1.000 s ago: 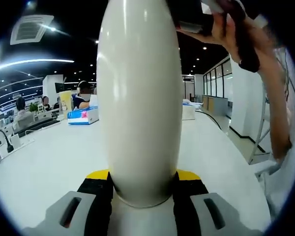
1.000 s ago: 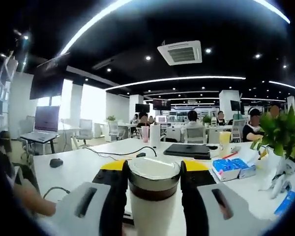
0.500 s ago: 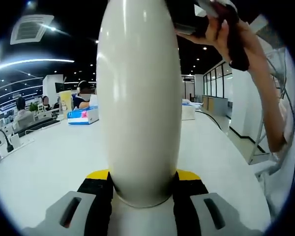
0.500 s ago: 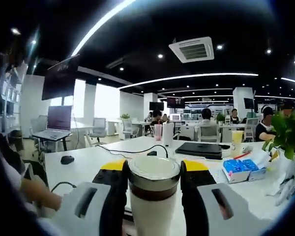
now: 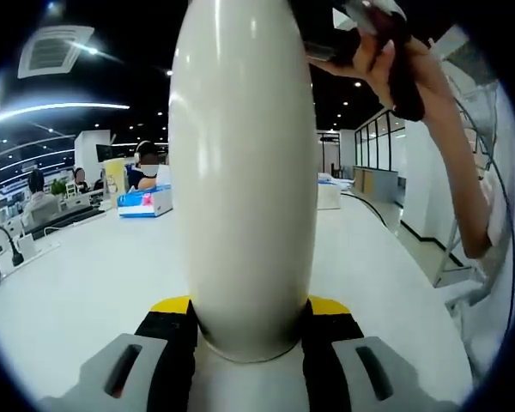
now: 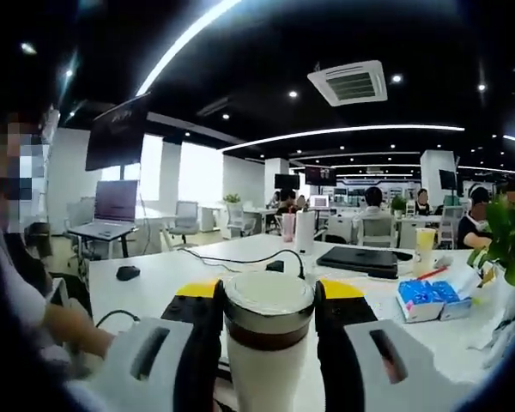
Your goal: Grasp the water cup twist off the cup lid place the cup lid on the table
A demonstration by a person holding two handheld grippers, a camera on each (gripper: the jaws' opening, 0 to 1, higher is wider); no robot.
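Observation:
A tall white water cup (image 5: pixel 243 172) stands upright between the jaws of my left gripper (image 5: pixel 249 311), which is shut on its lower body above the white table (image 5: pixel 86 275). At the cup's top, a person's hand holds my right gripper (image 5: pixel 386 51). In the right gripper view, the cup lid (image 6: pixel 268 302), silver-topped with a brown band, sits between the black and yellow jaws of my right gripper (image 6: pixel 268 296), which is shut on it. The white cup body continues below the band.
A blue tissue box (image 5: pixel 146 202) and a yellow cup (image 5: pixel 114 176) stand far back on the table. In the right gripper view the table carries a black laptop (image 6: pixel 360 260), a cable (image 6: pixel 249 257), a mouse (image 6: pixel 128 272), a blue pack (image 6: pixel 429 299) and a plant (image 6: pixel 508 249). People sit at desks behind.
The right gripper view has swung, so the room has slid to the right while the lid stays between the jaws. In the left gripper view the hand at the cup's top has turned slightly.

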